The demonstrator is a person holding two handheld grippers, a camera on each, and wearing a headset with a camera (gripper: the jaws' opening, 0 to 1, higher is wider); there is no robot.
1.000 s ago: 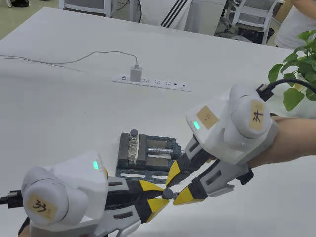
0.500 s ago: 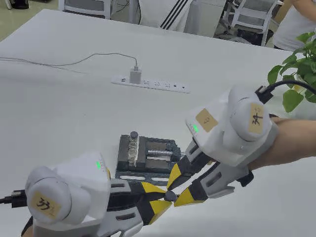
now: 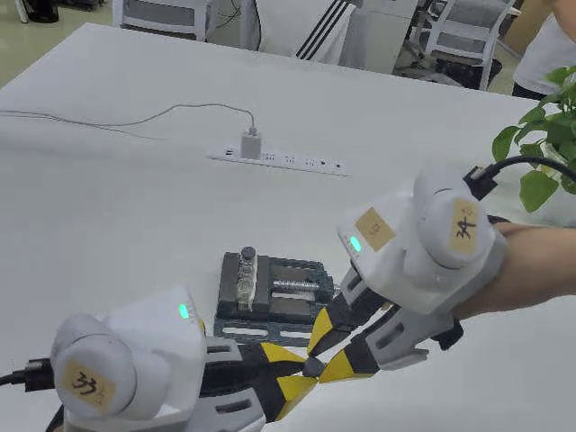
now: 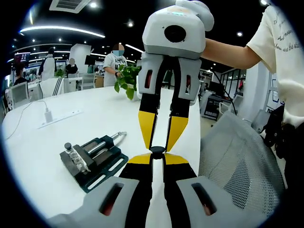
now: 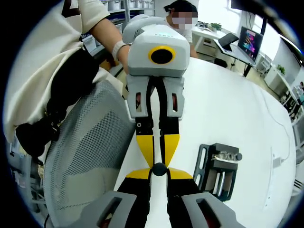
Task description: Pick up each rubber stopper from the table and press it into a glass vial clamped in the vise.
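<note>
A small, dark, round stopper point(image 3: 312, 366) sits above the near edge of the table point(image 3: 108, 207). The left gripper point(image 4: 156, 158) and right gripper point(image 5: 159, 174) meet tip to tip, both clenched on it. Just behind, a vise point(image 3: 286, 304) clamps a dark-capped vial point(image 3: 244, 281). A power strip point(image 3: 279, 160) lies well beyond.

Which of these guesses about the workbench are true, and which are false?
1. The left gripper and right gripper meet tip to tip on one small rubber stopper. True.
2. The vise stands empty. False: a glass vial is clamped in it.
3. A charger is plugged into the power strip. True.
4. The plant stands left of the vise. False: it is at the right edge of the head view.
</note>
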